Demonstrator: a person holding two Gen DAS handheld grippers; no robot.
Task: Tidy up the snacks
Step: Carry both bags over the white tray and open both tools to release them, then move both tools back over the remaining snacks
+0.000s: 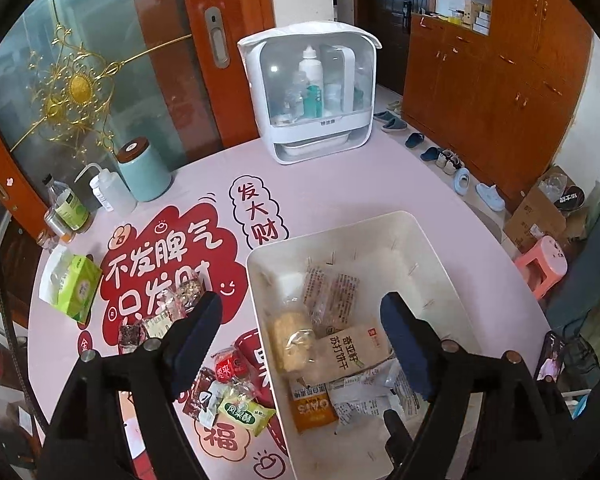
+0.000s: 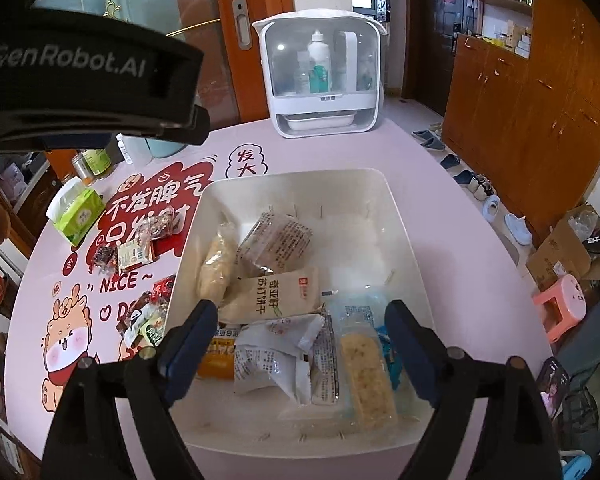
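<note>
Snacks are divided between a white bin point(image 1: 380, 232) and the pink table point(image 1: 340, 176). In the left wrist view, the left gripper point(image 1: 300, 336) is held wide open with nothing gripped. Between its fingers, the bin's left wall and a beige cracker packet point(image 1: 348, 354) are seen. An orange oat bar point(image 1: 310, 408) lies below that packet. Beyond the left finger point(image 1: 198, 328), loose wrapped snacks point(image 1: 228, 396) remain on the table.

In the right wrist view, the right gripper point(image 2: 298, 338) is likewise held wide open and empty, above the bin point(image 2: 292, 178). Between its fingers, a white crumpled packet point(image 2: 276, 352) and a clear-wrapped yellow biscuit point(image 2: 366, 376) are located. Past the left finger point(image 2: 188, 340), table snacks point(image 2: 148, 320) are visible.
</note>
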